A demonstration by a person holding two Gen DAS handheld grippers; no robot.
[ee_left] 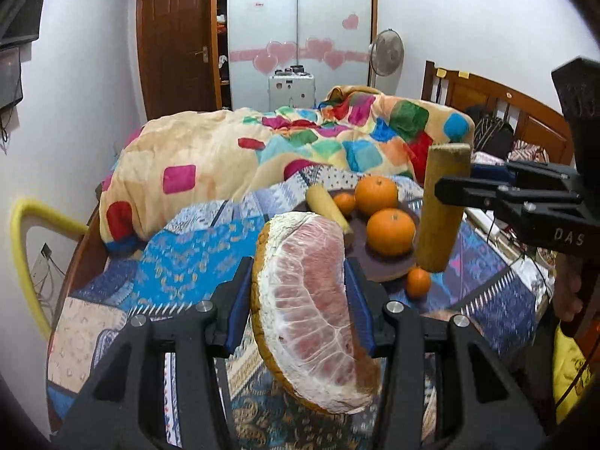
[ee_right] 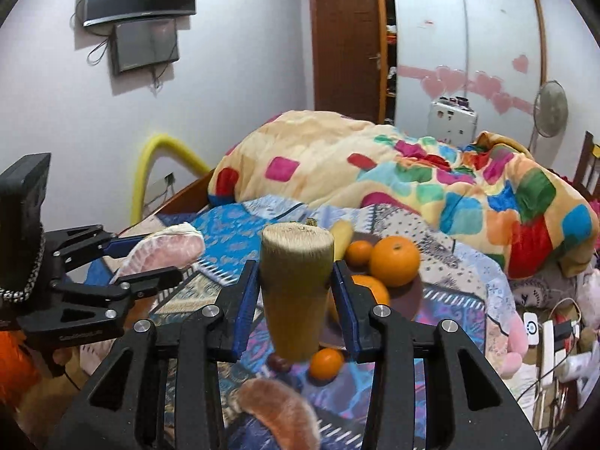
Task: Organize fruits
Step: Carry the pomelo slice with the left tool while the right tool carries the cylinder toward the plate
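My left gripper (ee_left: 298, 303) is shut on a peeled pomelo wedge (ee_left: 311, 311), pink flesh with white pith, held above the patterned bedspread; it also shows in the right wrist view (ee_right: 165, 251). My right gripper (ee_right: 296, 292) is shut on a yellow-green sugarcane stick (ee_right: 296, 285), held upright over the near edge of the dark brown plate (ee_left: 390, 266); the stick shows in the left wrist view (ee_left: 442, 206). The plate holds two large oranges (ee_left: 376, 194) (ee_left: 390, 230), a small tangerine (ee_left: 344, 202) and another cane piece (ee_left: 328, 206).
A small tangerine (ee_right: 325, 363), a dark round fruit (ee_right: 279, 363) and a pomelo segment (ee_right: 281, 412) lie on the bedspread before the plate. A bunched colourful quilt (ee_right: 393, 172) lies behind. A wooden headboard (ee_left: 498, 105) stands right; cables and chargers (ee_right: 551, 341) are right.
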